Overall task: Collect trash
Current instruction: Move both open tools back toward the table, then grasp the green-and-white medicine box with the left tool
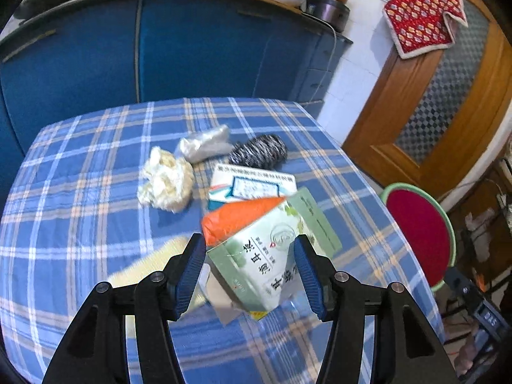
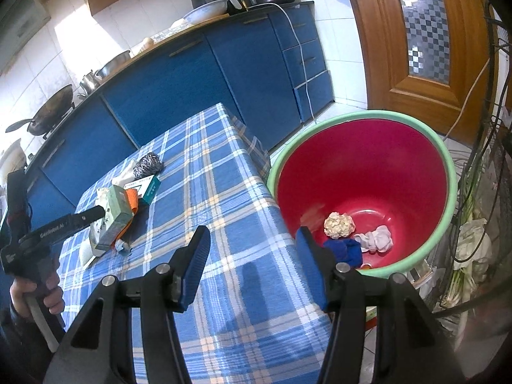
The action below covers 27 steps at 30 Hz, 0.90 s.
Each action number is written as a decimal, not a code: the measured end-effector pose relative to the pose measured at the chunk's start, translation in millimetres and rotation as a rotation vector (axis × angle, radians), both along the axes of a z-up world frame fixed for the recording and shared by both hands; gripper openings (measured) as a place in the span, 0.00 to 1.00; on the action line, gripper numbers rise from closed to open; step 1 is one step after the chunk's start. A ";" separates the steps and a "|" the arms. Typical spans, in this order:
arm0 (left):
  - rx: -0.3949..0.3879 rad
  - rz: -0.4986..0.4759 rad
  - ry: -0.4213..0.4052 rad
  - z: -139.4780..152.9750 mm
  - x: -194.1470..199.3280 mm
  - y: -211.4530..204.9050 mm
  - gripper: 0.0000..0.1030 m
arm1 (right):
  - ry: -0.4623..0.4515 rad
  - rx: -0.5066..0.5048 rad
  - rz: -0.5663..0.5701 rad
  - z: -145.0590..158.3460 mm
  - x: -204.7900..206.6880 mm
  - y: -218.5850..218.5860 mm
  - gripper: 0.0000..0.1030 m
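The left tongs (image 1: 249, 272) are clamped on a green box (image 1: 272, 256), its sides pressed between the two blue pads (image 1: 192, 268). The box is tilted, with an orange wrapper (image 1: 236, 217) riding against its upper edge. From the right wrist view the box (image 2: 116, 211) looks lifted just off the checked counter (image 2: 224, 192), with a scrap of paper hanging under it (whether that scrap touches the cloth I can't tell).

Just beyond the box a white-and-teal carton (image 1: 252, 185) lies flat on the counter. Behind it are a steel scourer (image 1: 259, 150) and a clear plastic bag (image 1: 204, 142), side by side, and to their left a crumpled cream wad (image 1: 166, 182). A pale yellow cloth (image 1: 150, 265) lies on the counter near the left pad, partly hidden by it.

The right tongs (image 2: 252, 265) stand apart with nothing between them, hanging over the counter's edge next to a red bin (image 2: 361, 166) with a green rim. The bin stands on the floor right beside the counter. At its bottom lie a cream paper ball (image 2: 339, 224), a white crumpled piece (image 2: 377, 238) just beside it, and a blue rag (image 2: 347, 251) partly hidden behind the right pad.

The person's left hand (image 2: 38, 291) shows at the far left of the right wrist view, gripping the handle of the left tool. Blue cabinets (image 2: 179, 83) run behind the counter, with a wok (image 2: 54, 104) and pots on top, and a wooden door (image 2: 425, 41) stands past the bin.
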<state>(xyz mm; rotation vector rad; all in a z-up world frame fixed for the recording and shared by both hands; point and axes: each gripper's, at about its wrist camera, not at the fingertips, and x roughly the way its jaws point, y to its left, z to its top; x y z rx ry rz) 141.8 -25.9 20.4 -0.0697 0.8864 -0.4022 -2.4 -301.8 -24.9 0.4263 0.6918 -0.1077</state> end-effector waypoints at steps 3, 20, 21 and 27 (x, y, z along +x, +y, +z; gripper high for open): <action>-0.004 -0.017 0.010 -2.4 -7.8 -2.9 0.57 | 0.001 0.001 0.004 -0.6 0.6 1.0 0.56; 0.117 -0.100 -0.043 -10.9 -33.8 -32.3 0.63 | 0.002 0.006 0.003 -0.6 0.0 0.4 0.56; 0.133 -0.105 -0.053 -11.4 -34.6 -34.6 0.63 | 0.003 0.006 0.003 -0.7 0.0 0.3 0.56; 0.176 -0.104 -0.092 -14.0 -32.8 -42.1 0.64 | 0.010 0.015 0.007 -3.0 -0.5 1.9 0.56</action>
